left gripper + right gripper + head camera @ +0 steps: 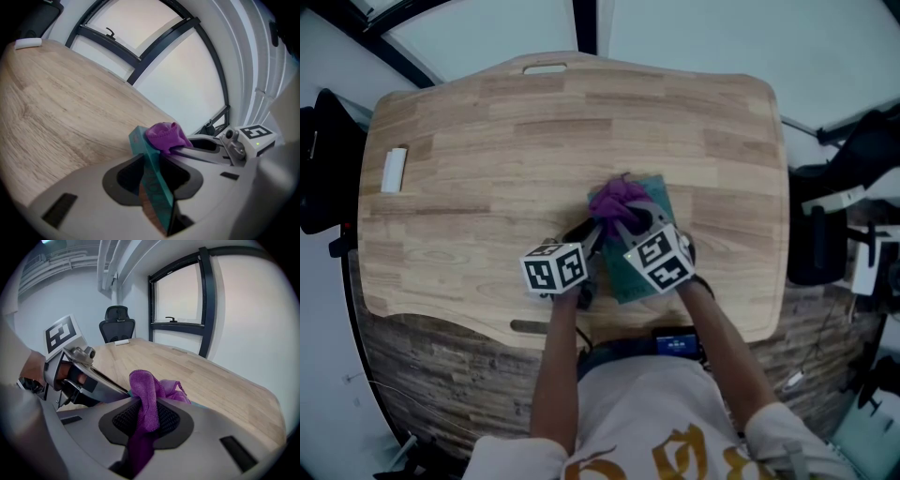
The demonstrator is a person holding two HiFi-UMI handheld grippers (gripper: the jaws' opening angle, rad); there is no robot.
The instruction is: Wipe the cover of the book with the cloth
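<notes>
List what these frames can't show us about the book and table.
Cover of the book: head view, mostly under the cloth, left gripper and right gripper; print unreadable.
Cloth's contact patch on the cover: right gripper view, gripper body blocks it.
White object at the table edge: head view, too small to identify.

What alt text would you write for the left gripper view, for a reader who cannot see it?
The left gripper is shut on a teal book. The right gripper holds a purple cloth against the book's far end, above a wooden table.
</notes>
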